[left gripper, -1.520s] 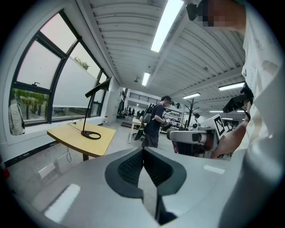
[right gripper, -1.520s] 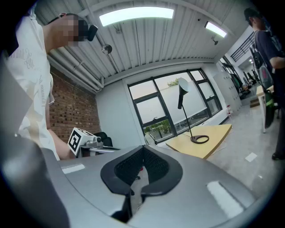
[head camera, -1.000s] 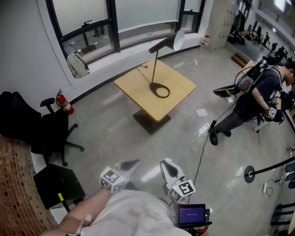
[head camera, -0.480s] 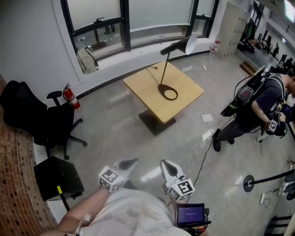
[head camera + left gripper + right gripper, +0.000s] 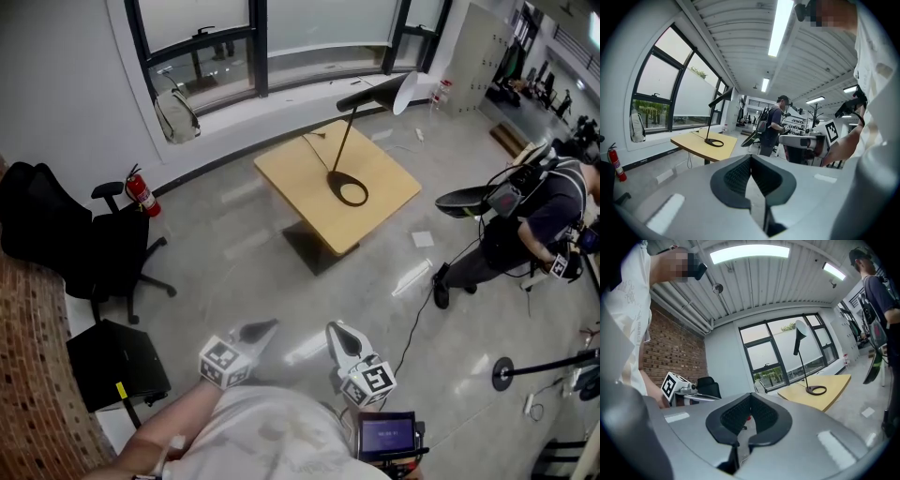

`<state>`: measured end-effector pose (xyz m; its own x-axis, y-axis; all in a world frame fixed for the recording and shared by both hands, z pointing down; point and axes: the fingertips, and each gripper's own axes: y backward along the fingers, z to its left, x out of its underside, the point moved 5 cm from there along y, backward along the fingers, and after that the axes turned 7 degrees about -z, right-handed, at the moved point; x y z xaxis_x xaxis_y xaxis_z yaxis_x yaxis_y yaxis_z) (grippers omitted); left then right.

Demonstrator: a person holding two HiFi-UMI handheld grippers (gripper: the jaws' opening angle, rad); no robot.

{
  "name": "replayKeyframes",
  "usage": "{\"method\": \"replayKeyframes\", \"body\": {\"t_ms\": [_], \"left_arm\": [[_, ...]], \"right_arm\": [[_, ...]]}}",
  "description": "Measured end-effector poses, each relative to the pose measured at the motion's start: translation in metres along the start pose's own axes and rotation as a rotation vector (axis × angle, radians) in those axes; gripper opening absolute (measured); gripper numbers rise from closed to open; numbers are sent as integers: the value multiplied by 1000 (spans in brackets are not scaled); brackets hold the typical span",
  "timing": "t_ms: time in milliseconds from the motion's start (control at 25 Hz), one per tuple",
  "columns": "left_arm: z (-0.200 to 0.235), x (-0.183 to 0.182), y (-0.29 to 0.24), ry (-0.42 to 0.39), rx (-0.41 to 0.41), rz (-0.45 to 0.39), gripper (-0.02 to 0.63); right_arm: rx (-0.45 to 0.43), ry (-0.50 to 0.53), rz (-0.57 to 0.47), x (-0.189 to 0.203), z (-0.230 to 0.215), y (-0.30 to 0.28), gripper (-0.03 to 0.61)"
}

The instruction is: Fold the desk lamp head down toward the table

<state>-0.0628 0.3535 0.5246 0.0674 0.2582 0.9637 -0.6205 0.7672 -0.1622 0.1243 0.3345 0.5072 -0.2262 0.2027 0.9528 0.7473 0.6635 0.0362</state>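
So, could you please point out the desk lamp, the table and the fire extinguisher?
desk lamp (image 5: 405,92): head view, on its white shade.
table (image 5: 309,187): head view, on the bare top.
fire extinguisher (image 5: 141,197): head view, on its red body.

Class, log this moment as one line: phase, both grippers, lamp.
phase: pre-contact, far from table | left gripper: shut, empty | right gripper: shut, empty | desk lamp: upright on table, head raised, untouched

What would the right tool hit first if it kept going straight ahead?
The right tool has a free way nearby; it would probably reach the window wall, passing left of the table. Depth is unclear.
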Motion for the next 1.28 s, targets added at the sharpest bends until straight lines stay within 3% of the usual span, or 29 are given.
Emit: {"method": "replayKeyframes", "body": {"t_ms": [1000, 1280], "left_arm": [[161, -26, -5, 10, 105, -30, 2], [189, -33, 2, 19, 131, -38, 2]], "right_arm": [[110, 56, 25, 4, 14, -141, 14], [83, 90, 41, 8, 40, -167, 14]]}}
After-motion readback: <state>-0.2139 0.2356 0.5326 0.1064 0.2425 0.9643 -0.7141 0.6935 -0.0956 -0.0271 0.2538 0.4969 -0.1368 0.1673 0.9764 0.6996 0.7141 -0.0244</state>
